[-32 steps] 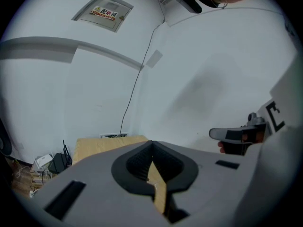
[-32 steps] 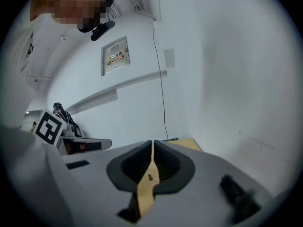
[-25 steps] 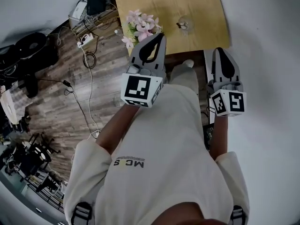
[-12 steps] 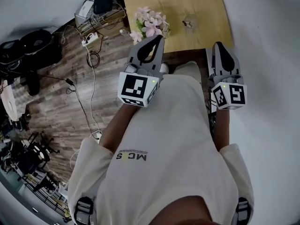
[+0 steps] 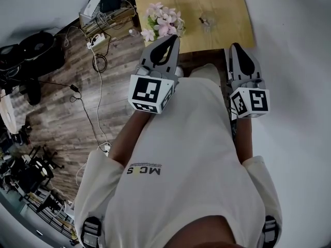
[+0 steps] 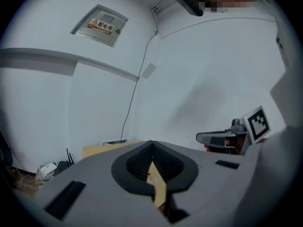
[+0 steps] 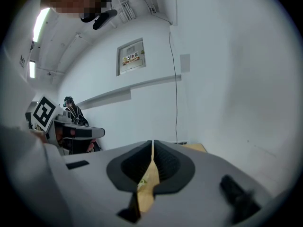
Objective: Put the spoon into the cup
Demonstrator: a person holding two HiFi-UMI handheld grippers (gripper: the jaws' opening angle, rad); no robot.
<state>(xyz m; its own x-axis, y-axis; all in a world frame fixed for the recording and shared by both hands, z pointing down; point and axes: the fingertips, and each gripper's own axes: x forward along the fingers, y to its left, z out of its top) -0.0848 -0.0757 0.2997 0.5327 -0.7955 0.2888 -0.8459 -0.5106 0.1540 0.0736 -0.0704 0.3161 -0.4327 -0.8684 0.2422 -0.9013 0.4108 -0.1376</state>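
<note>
A clear glass cup stands on the wooden table at the top of the head view. A small dark piece shows at the cup's left side; it is too small to tell whether it is the spoon. My left gripper is held out in front of my body, short of the table's near edge, shut with nothing in it. My right gripper hangs level beside it to the right, its jaws also together and empty. Each gripper shows at the side of the other's view.
A pot of pink flowers stands on the table's near left corner, close ahead of the left gripper. Cables, a power strip and black boxes lie on the wood floor to the left. A white wall runs along the right.
Both grippers have edged forward toward the table's near edge, side by side. Their jaws have stayed together.
</note>
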